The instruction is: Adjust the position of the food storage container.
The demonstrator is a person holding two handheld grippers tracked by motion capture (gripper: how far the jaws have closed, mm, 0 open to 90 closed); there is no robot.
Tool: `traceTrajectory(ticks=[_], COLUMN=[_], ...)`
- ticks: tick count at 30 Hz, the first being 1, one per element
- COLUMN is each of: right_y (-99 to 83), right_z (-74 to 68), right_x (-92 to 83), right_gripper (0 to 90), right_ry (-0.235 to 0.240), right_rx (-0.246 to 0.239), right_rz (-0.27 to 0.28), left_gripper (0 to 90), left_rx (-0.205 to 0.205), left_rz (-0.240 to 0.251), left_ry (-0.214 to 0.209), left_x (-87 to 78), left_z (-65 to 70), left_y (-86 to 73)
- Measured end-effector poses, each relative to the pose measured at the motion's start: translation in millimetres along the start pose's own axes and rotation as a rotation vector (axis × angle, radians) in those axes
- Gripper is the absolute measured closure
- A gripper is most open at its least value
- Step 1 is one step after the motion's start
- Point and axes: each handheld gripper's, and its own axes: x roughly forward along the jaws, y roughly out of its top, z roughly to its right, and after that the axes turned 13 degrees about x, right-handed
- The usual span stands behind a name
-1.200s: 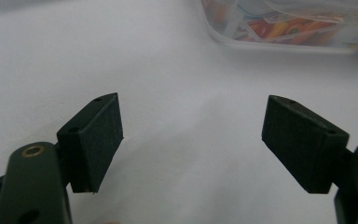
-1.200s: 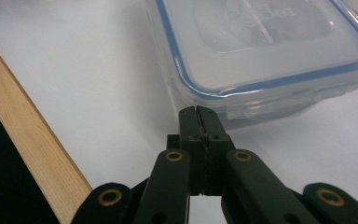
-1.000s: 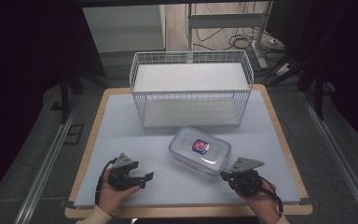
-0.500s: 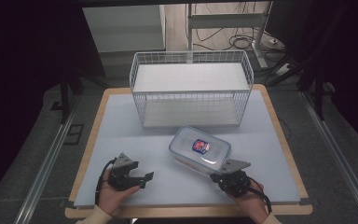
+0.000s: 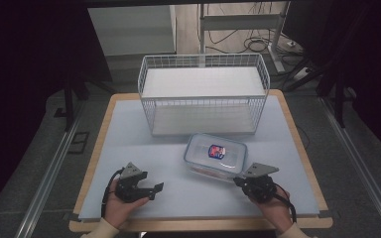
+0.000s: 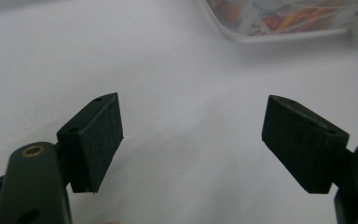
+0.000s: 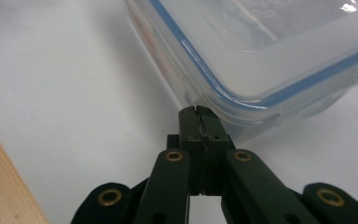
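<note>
My right gripper (image 7: 199,110) has its jaws pressed flat together, tips at the near corner of the clear plastic container (image 5: 215,156); the box lies flat just ahead of it, long axis running away to its left, rounded corners, blue-sealed glossy lid; my left gripper (image 6: 191,135) stands spread, well apart from it, over matte white mat (image 5: 144,148).

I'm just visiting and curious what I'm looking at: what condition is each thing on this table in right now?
Food container: lid on, lying flat on the table mat.
Wire basket: upright, nothing inside.
Left gripper: fingers wide open, holding nothing.
Right gripper: fingers shut together, tips at the container's near corner, nothing between them.
</note>
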Motion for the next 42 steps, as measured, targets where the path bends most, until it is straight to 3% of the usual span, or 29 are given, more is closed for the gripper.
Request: traceTrajectory(ticks=[24,34,38,40,42], right_y=[9.6,6.9,3.1,-0.4,-1.2], right_z=[30.3,34.1,44.4,57.5,60.4], right_x=[2.4,-2.8,-13.6,-22.4,-24.4], right_gripper=[90.0,90.0,90.0,90.0,89.6], right_ry=[-0.060,-0.044,-0.021,0.004,0.015], right_rx=[0.061,0.072,0.120,0.170,0.180], right_rz=[0.033,0.047,0.064,0.077,0.083], left_gripper=[20.0,20.0,20.0,20.0,20.0], left_rx=[0.001,-0.003,-0.004,-0.004,-0.006], left_rz=[-0.003,0.002,0.005,0.007,0.010], left_ry=[0.001,0.000,0.002,0.003,0.004], left_x=[1.0,0.2,-0.8,-1.3,-1.7], left_z=[0.4,-0.4,-1.0,-1.1,-1.2], left_y=[0.3,0.2,0.4,0.7,0.9])
